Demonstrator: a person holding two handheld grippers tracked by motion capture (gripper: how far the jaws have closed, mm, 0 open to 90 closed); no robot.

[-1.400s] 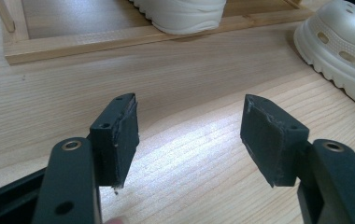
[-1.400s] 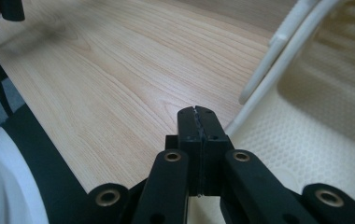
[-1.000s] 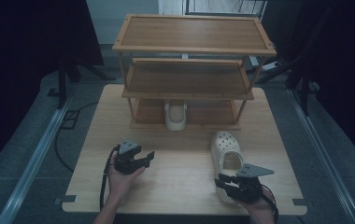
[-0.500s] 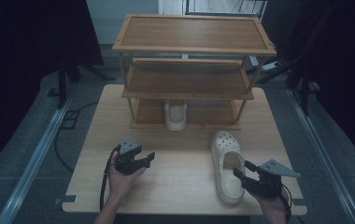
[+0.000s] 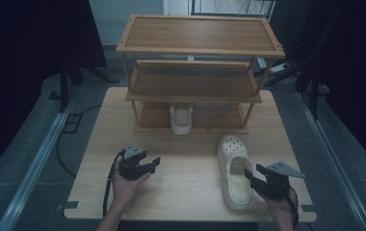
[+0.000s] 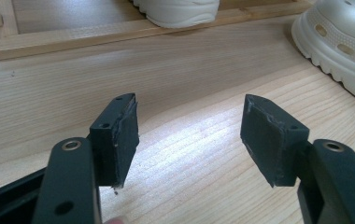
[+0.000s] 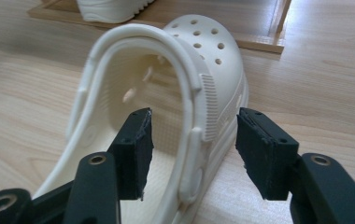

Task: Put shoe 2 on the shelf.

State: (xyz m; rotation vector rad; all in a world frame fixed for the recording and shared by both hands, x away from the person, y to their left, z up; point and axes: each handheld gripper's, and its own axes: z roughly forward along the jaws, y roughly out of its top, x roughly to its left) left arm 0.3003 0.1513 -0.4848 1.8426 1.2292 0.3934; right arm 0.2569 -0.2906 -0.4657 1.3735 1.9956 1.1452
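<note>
The right gripper (image 7: pixel 192 151) has just been opening and closing its jaws and now stands released — the cream perforated foam clog (image 7: pixel 166 102) lies on the pale wooden table (image 7: pixel 330 93), its right side wall and strap between the pads, neither pad pressing. The left gripper (image 6: pixel 189 135) is also released, nothing between its jaws — that clog (image 6: pixel 339 51) lies ahead to its right.
</note>
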